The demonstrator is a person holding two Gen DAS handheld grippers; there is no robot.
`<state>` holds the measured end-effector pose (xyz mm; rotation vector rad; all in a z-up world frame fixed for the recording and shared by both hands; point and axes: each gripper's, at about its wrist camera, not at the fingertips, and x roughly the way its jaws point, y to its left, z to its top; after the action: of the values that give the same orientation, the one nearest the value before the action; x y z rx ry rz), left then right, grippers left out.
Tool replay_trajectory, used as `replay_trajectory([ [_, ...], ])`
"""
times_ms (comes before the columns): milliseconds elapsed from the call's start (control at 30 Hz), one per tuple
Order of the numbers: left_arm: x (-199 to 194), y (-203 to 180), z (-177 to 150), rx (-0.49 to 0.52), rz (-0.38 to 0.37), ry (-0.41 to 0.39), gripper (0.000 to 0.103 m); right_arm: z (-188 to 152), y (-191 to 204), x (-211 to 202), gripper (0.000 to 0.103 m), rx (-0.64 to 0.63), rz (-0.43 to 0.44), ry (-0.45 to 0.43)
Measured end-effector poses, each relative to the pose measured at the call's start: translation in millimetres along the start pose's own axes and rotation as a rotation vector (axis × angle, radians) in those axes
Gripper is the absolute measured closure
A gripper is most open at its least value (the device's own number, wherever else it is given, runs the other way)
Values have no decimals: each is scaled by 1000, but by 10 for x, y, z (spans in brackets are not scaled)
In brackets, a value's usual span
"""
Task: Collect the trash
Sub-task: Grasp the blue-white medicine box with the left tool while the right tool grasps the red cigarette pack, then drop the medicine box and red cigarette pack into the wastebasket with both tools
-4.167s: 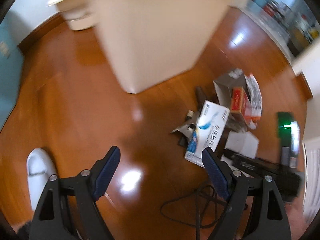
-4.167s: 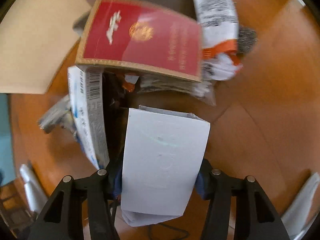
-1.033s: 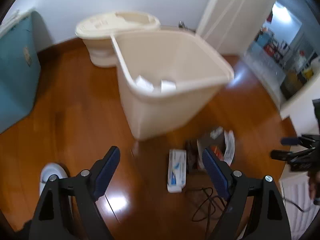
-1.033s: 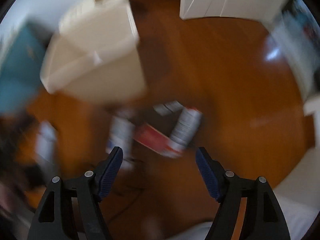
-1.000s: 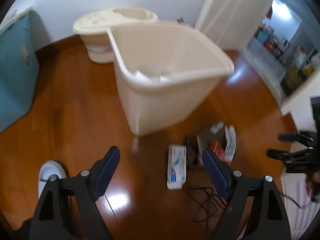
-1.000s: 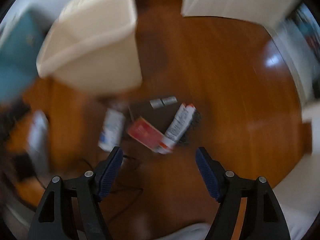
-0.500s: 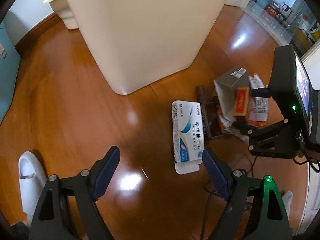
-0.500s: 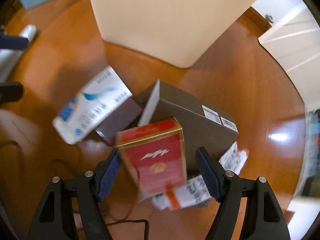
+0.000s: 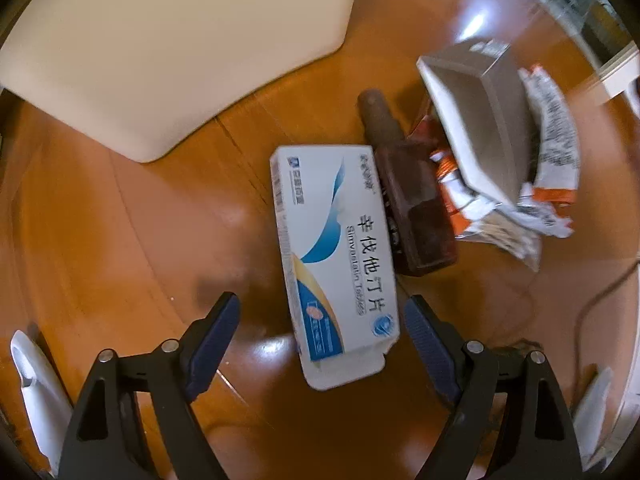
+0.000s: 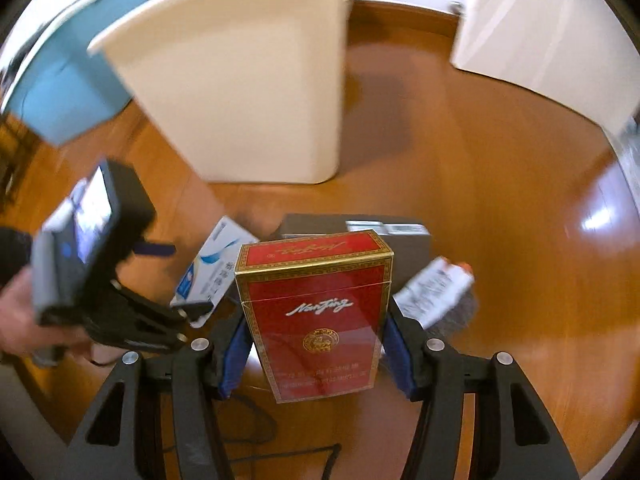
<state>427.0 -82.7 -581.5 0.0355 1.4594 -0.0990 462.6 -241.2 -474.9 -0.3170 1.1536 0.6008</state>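
Note:
My right gripper is shut on a red cigarette pack and holds it upright above the floor, short of the cream trash bin. My left gripper is open and low over a white and blue medicine box that lies flat on the wood floor, with the box's near end between the jaws. The box also shows in the right wrist view, next to the left gripper's body. The bin's base stands just beyond the box.
A brown bottle, an open grey box and crumpled white and orange wrappers lie right of the medicine box. A black cable runs on the floor. A white slipper lies at the left. A teal cabinet stands behind the bin.
My right gripper has closed on the red cigarette pack and lifted it off the pile. My left gripper has dropped closer over the medicine box, still open.

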Motion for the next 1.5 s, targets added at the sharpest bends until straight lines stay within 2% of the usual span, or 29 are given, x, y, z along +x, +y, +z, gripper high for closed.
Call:
replay_trajectory([
  [67,78,-44,14,1,7,10,19,10,-103,-63,42,41,2,-26],
  [133,120,-78,42,-8,-13,2,27,9,-138,-100,42,58,2,-43],
  [167,82,-83,49,-7,-25,-22,47,11,-121,-110,42,58,0,-47],
  [200,35,-77,58,-13,-27,-43,56,-23,-97,-101,41,58,-2,-47],
  [300,-31,12,75,-68,-94,-26,57,-43,-106,-92,41,57,-5,-35],
  [333,-65,47,59,-65,-95,-34,57,-50,-119,-105,41,56,-9,-29],
  [433,-404,149,7,-81,-121,-106,57,-42,-136,-106,41,56,-17,-15],
  [600,-1541,303,-196,-123,-224,-291,57,42,-129,-285,41,59,-21,-8],
  [700,-2316,300,-172,-119,-278,-445,57,138,-162,-495,41,85,-24,-27],
  [767,-2861,379,-18,-121,-300,-570,57,225,-170,-722,41,103,-28,-53],
  [833,-3163,550,237,-133,-279,-639,57,302,-159,-960,41,112,-34,-79],
  [933,-3242,832,657,-158,-246,-648,56,406,-119,-1316,41,123,-35,-119],
  [1000,-3142,954,944,-119,-195,-616,51,471,-81,-1505,41,133,-32,-139],
  [1067,-2995,1054,1040,-100,-145,-570,45,530,-12,-1657,41,142,-17,-151],
  [1133,-2899,1204,1063,-142,-128,-541,41,598,66,-1753,41,145,-1,-157],
  [1200,-2784,1245,1014,-195,-117,-528,24,685,137,-1798,41,152,19,-160],
  [1333,-2794,1480,695,-314,-160,-553,24,982,317,-1814,41,170,53,-168],
  [1400,-2860,1576,452,-391,-163,-580,24,1139,416,-1793,41,170,63,-181],
  [1500,-2807,1682,146,-477,-156,-576,24,1422,602,-1725,41,173,83,-201],
])
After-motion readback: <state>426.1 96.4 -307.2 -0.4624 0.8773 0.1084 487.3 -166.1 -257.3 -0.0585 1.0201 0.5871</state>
